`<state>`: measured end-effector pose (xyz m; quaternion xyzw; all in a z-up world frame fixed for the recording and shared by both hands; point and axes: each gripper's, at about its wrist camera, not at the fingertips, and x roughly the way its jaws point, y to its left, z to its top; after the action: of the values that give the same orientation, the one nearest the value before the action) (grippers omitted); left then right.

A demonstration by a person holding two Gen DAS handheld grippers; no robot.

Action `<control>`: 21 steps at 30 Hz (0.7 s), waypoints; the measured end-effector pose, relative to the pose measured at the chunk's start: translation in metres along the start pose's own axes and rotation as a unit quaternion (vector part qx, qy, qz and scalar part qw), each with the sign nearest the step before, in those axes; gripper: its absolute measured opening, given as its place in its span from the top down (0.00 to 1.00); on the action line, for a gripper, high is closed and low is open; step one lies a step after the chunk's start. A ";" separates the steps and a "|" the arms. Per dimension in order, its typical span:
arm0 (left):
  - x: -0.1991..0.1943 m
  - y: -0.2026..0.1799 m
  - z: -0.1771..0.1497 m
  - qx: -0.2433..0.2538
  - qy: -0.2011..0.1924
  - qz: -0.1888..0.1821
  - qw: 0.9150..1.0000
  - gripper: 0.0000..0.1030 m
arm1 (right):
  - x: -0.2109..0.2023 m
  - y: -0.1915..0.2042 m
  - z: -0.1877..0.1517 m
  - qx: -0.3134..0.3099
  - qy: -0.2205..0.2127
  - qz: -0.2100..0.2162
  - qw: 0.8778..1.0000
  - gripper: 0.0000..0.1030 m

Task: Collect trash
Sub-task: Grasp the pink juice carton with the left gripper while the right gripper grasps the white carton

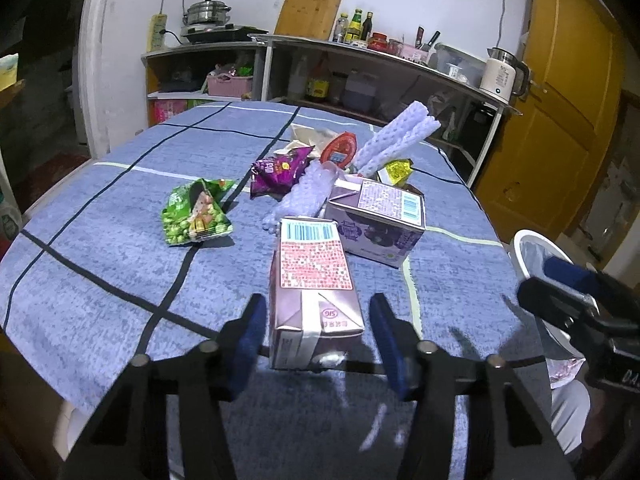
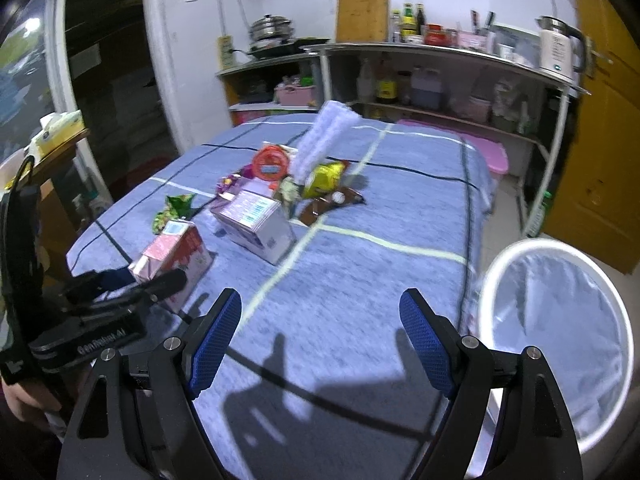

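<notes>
A pink drink carton lies on the blue checked tablecloth, near its front edge. My left gripper straddles the carton's near end with a thin gap at each blue pad, so it is open. Behind the carton lie a purple carton, a green snack bag, a purple wrapper, a white foam net, a red lid and a yellow packet. My right gripper hangs open and empty over the cloth, to the right of the pink carton.
A white-rimmed bin with a bag liner stands off the table's right edge, close to my right gripper. Behind the table, metal shelves carry bottles, a pot and a kettle. A yellow door is at the right.
</notes>
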<state>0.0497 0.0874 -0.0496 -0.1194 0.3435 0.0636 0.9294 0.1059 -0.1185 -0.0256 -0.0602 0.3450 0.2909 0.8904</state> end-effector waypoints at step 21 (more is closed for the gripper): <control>-0.005 0.033 0.009 -0.014 -0.019 -0.051 0.998 0.62 | 0.093 0.043 0.052 -0.126 0.043 0.083 0.988 0.21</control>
<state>0.0453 0.1212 -0.0455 -0.1486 0.3188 0.0237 0.9358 0.1668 -0.0230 -0.0427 -0.1555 0.3477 0.4020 0.8327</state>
